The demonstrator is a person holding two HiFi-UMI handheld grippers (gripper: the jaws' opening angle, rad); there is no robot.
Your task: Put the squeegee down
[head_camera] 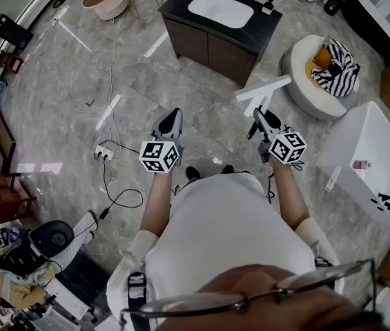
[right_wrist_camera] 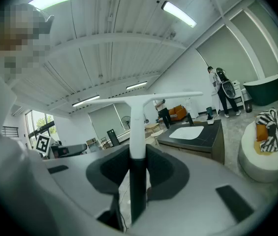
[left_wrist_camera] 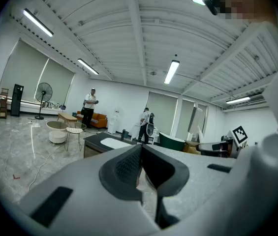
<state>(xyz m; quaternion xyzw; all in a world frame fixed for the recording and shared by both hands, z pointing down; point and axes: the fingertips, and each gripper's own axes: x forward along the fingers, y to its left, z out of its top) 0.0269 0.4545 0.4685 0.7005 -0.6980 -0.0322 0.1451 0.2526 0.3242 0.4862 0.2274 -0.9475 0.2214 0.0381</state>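
My right gripper is shut on a squeegee with a white T-shaped head and a dark handle. In the right gripper view the squeegee stands upright between the pads, its white blade bar spreading left and right above the jaws of the right gripper. My left gripper hangs to the left at about the same height, jaws together and holding nothing. Its own view shows the left gripper with pads meeting. Ahead stands a dark vanity cabinet with a white sink.
A white round seat with a striped cushion is at the right, a white tub nearer right. Cables and a power strip lie on the marble floor at left. Two people stand far off.
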